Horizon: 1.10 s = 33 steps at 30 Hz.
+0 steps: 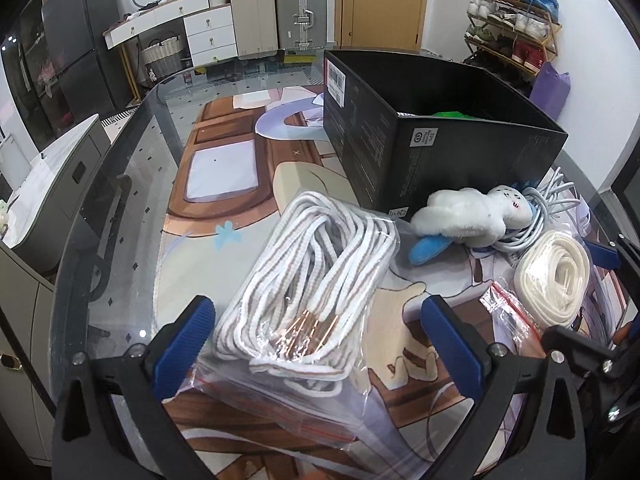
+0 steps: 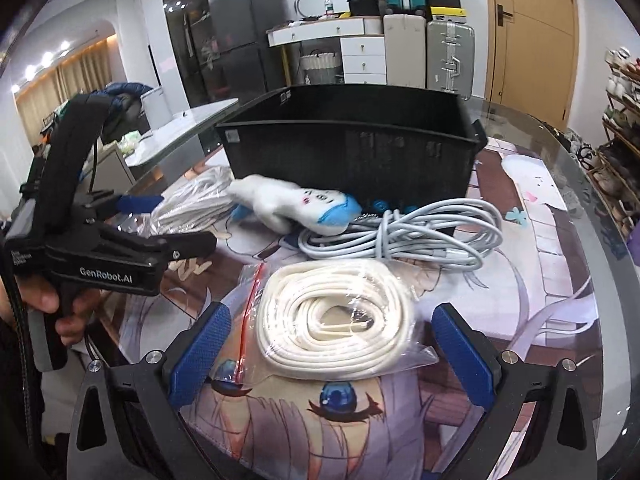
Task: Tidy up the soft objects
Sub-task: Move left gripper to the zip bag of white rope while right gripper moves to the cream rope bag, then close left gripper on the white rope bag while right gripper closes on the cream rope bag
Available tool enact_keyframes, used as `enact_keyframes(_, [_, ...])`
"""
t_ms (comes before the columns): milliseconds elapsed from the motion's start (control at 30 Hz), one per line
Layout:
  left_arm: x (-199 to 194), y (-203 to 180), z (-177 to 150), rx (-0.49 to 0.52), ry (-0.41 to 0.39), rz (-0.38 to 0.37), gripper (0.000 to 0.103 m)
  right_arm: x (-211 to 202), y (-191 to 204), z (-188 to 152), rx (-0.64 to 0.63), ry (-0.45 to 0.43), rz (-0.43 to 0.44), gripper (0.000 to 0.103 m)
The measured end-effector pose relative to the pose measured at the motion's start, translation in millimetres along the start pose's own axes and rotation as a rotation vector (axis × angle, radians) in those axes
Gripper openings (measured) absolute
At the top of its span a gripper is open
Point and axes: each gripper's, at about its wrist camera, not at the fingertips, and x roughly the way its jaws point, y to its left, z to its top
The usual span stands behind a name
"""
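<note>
A clear bag of striped white-and-grey rope (image 1: pixel 312 276) lies on the mat between the open fingers of my left gripper (image 1: pixel 318 338). A bag of cream rope (image 2: pixel 338 316) lies between the open fingers of my right gripper (image 2: pixel 330 346); it also shows in the left wrist view (image 1: pixel 554 276). A white and blue plush toy (image 1: pixel 468 216) (image 2: pixel 296 204) lies against the black box (image 1: pixel 432 132) (image 2: pixel 352 148). A coiled grey cable (image 2: pixel 404 236) lies beside the plush. Something green shows inside the box (image 1: pixel 450 115).
A printed mat (image 1: pixel 224 184) covers the round glass table (image 1: pixel 120 216). The left gripper's body (image 2: pixel 108 256) is at the left of the right wrist view. Suitcases (image 1: pixel 276 16), drawers and a shoe rack (image 1: pixel 516 28) stand beyond the table.
</note>
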Motion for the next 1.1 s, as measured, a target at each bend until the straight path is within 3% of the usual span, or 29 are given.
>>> enact_keyframes(167, [-4.0, -4.5, -1.5, 0.029, -0.014, -0.022, 0.092, 7.3, 6.3, 1.9, -0.042, 0.013, -0.032, 0.102])
enact_keyframes(267, [-8.8, -9.5, -2.6, 0.054, -0.032, -0.041, 0.073, 10.8, 6.3, 4.8, -0.055, 0.022, -0.04, 0.102])
enact_keyframes(333, [-10.9, -12.0, -2.7, 0.066, -0.041, -0.048, 0.055, 12.4, 6.4, 6.5, -0.06, 0.026, -0.045, 0.102])
enact_keyframes(400, [-13.2, -13.2, -3.3, 0.073, -0.046, -0.051, 0.049, 13.0, 5.4, 7.3, -0.059, 0.024, -0.043, 0.102])
enact_keyframes(667, [-24.3, -10.5, -11.7, 0.038, -0.065, -0.077, 0.043, 8.2, -0.1, 1.9, -0.062, 0.005, -0.032, 0.101])
enact_keyframes(1000, [-37.3, -8.4, -20.7, -0.004, -0.1, -0.098, 0.043, -5.1, -8.9, -4.6, -0.057, -0.031, -0.031, 0.071])
enact_keyframes(1100, [-42.1, -9.2, -20.5, -0.006, -0.113, -0.104, 0.043, -7.1, -8.5, -6.6, -0.06, -0.036, -0.03, 0.067])
